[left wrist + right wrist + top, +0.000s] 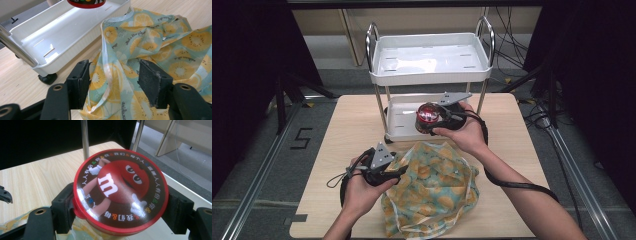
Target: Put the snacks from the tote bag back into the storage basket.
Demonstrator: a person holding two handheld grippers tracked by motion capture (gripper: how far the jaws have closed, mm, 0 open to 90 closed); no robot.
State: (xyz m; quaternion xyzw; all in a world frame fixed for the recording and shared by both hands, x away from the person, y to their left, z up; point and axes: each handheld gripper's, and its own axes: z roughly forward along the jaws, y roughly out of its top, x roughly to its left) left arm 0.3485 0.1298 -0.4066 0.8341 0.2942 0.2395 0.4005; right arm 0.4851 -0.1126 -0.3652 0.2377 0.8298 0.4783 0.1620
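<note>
Red-lidded tin sits clamped in the right gripper; the left gripper, jaws apart, straddles the bag rim, probably to open it.

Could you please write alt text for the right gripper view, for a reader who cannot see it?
A round red-lidded candy tub, its lid printed with a red cartoon candy character, sits clamped between the right tongs' two black jaws. Behind it lie a light wooden table and two metal cart posts; patterned cloth shows at the lower left.
</note>
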